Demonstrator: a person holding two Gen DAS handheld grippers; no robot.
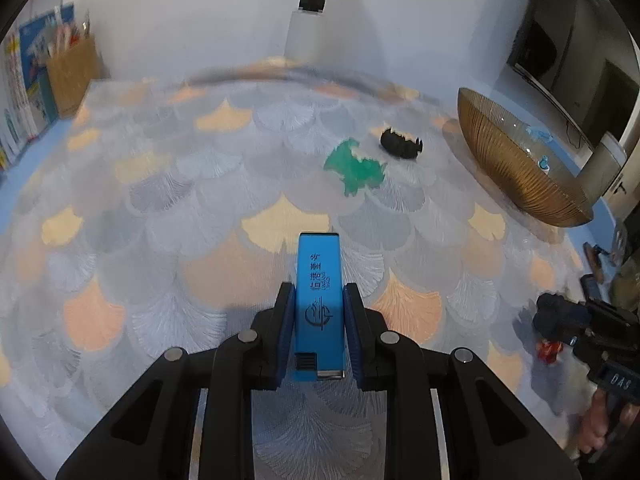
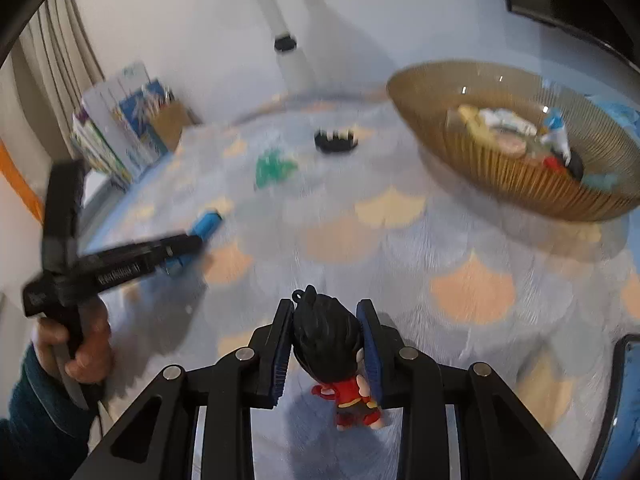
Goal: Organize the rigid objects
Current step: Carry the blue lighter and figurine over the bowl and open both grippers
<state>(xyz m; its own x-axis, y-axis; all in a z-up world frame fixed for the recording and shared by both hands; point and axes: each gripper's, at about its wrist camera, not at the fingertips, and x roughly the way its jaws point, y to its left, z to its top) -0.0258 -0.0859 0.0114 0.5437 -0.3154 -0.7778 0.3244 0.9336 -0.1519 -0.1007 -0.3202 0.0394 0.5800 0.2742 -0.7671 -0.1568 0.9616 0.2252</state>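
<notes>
My left gripper [image 1: 318, 292] is shut on a blue rectangular lighter [image 1: 318, 280], held above the patterned tablecloth; it also shows in the right wrist view [image 2: 206, 222]. My right gripper [image 2: 327, 312] is shut on a small figurine [image 2: 332, 344] with black hair and red clothes; the figurine also shows in the left wrist view [image 1: 551, 351]. A green toy [image 1: 354, 166] [image 2: 274, 166] and a black toy [image 1: 401, 143] [image 2: 335, 141] lie on the cloth near a ribbed amber bowl [image 1: 516, 176] [image 2: 492, 164].
The bowl holds several small items [image 2: 516, 128]. Books [image 1: 16, 92] and a pencil holder [image 1: 72, 68] stand at the far left [image 2: 120, 128]. A dark screen [image 1: 568, 52] stands behind the bowl. A white post [image 2: 288, 56] rises at the back.
</notes>
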